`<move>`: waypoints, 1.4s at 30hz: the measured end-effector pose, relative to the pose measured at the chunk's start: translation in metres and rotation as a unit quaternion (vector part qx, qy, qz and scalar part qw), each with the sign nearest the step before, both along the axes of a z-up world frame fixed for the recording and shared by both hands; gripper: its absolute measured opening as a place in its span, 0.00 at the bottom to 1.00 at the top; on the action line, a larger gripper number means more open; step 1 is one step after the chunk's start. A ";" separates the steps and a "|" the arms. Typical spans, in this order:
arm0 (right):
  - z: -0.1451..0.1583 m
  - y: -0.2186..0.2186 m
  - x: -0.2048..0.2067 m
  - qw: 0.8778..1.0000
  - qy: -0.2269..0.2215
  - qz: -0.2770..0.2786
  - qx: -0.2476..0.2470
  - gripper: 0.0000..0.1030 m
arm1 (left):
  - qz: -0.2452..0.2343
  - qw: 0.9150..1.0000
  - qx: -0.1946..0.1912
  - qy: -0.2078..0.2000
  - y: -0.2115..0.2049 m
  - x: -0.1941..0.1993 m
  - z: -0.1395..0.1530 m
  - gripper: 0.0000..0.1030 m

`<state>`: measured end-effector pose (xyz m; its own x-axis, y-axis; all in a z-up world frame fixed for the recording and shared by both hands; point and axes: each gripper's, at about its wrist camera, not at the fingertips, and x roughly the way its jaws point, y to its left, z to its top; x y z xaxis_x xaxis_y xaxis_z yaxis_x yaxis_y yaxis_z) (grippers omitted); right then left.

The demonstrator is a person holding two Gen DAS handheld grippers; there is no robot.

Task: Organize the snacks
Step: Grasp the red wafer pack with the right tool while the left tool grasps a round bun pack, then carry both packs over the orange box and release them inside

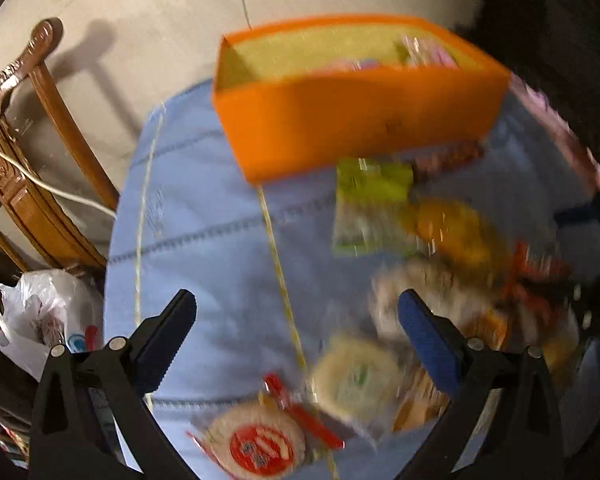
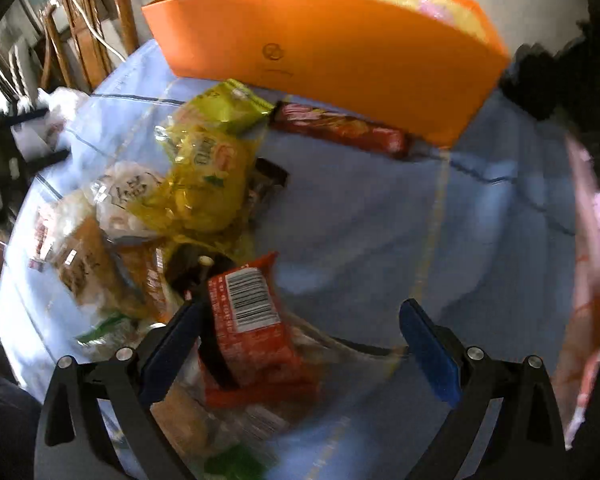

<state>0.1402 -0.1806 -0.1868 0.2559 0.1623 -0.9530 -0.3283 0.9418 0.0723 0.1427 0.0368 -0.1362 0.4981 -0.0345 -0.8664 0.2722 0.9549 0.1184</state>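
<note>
Left gripper [image 1: 296,320]: jaws fully spread, empty, above blue cloth [image 1: 204,240]. Right gripper [image 2: 300,328]: jaws wide, nothing clamped; red barcode packet [image 2: 248,320] lies between them. Orange box [image 2: 340,64] beyond both.

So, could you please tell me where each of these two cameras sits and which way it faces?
Left wrist: on the left gripper, angled down at the blue cloth; its own open fingers show.
Right wrist: on the right gripper, angled down over the snack pile; open fingers show, red packet between them, ungripped.
Shared: orange box, green packet.
</note>
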 end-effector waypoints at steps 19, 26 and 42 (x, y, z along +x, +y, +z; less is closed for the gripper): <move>-0.022 0.013 -0.003 1.000 0.001 -0.004 0.016 0.96 | -0.116 0.990 -0.019 0.078 0.014 -0.043 -0.056 0.96; -0.015 0.005 -0.012 1.000 -0.019 0.002 0.015 0.61 | -0.119 0.989 -0.013 0.093 0.012 -0.043 -0.076 0.93; 0.086 -0.021 -0.036 0.979 -0.127 -0.139 0.079 0.46 | 0.036 0.997 -0.063 0.026 -0.002 -0.047 0.014 0.53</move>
<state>0.1041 -0.2021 -0.1012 0.5359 0.1926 -0.8220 -0.0871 0.9811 0.1730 0.0956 0.0352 -0.1217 0.4580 -0.1107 -0.8821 0.2052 0.9786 -0.0163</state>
